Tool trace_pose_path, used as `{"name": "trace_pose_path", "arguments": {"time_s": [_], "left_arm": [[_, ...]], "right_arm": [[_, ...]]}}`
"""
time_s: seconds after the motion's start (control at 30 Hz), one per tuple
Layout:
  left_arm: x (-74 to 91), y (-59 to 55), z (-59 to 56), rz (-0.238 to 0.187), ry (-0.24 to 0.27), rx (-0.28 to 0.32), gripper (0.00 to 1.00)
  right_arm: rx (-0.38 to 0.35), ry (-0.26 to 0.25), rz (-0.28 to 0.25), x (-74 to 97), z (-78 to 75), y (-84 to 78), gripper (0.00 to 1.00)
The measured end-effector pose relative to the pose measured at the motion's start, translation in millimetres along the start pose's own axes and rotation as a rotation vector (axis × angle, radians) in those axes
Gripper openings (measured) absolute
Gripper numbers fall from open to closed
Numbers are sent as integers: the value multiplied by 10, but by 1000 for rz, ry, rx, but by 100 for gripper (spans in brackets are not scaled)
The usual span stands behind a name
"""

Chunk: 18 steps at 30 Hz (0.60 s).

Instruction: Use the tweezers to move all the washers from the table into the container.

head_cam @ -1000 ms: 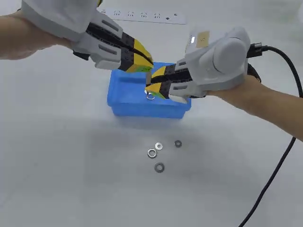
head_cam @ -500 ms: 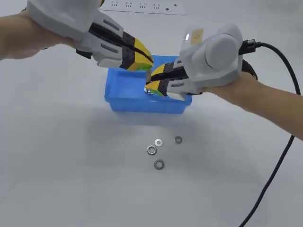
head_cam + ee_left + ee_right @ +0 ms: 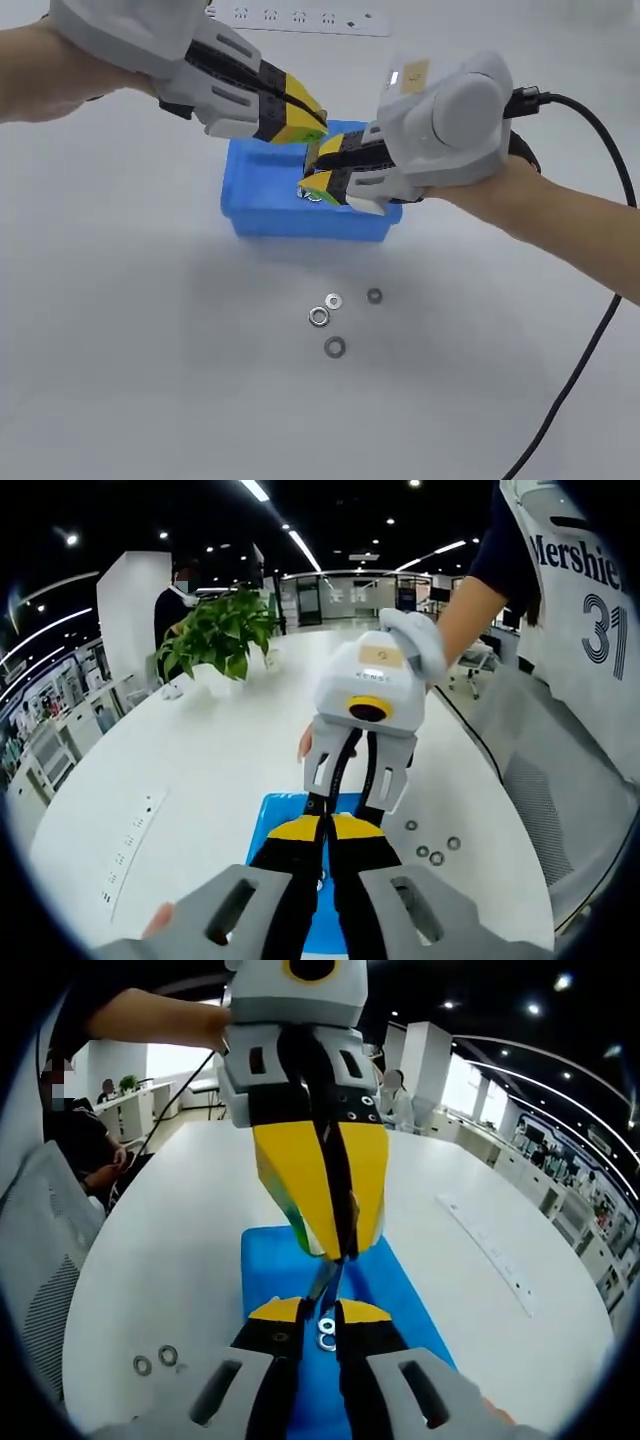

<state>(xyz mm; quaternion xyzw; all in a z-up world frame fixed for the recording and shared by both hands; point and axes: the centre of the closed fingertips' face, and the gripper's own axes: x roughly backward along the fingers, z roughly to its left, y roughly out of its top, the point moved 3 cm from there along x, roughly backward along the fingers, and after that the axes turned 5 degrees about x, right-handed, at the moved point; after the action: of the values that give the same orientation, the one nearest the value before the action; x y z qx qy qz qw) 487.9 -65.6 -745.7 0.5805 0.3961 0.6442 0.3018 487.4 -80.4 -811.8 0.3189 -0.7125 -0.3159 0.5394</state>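
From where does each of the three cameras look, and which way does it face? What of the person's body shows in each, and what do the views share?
Head view: on the person's head, facing forward and down at the blue container; both forearms show, with the left gripper and right gripper.
Left gripper view: on the left gripper, facing the right gripper head-on; the right arm and jersey show.
Right gripper view: on the right gripper, facing the left gripper and tweezers; the left arm shows.
Shared: blue container, loose washers.
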Motion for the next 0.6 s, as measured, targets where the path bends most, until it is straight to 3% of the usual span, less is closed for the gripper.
{"name": "trace_pose_path", "arguments": {"time_s": [0.3, 0.6], "left_arm": [[123, 202, -127, -31, 10, -21, 6], [260, 389, -407, -49, 8, -58, 5]], "right_arm": [[-7, -27, -32, 153, 56, 168, 14], [25, -33, -49, 348, 246, 335, 14]]}}
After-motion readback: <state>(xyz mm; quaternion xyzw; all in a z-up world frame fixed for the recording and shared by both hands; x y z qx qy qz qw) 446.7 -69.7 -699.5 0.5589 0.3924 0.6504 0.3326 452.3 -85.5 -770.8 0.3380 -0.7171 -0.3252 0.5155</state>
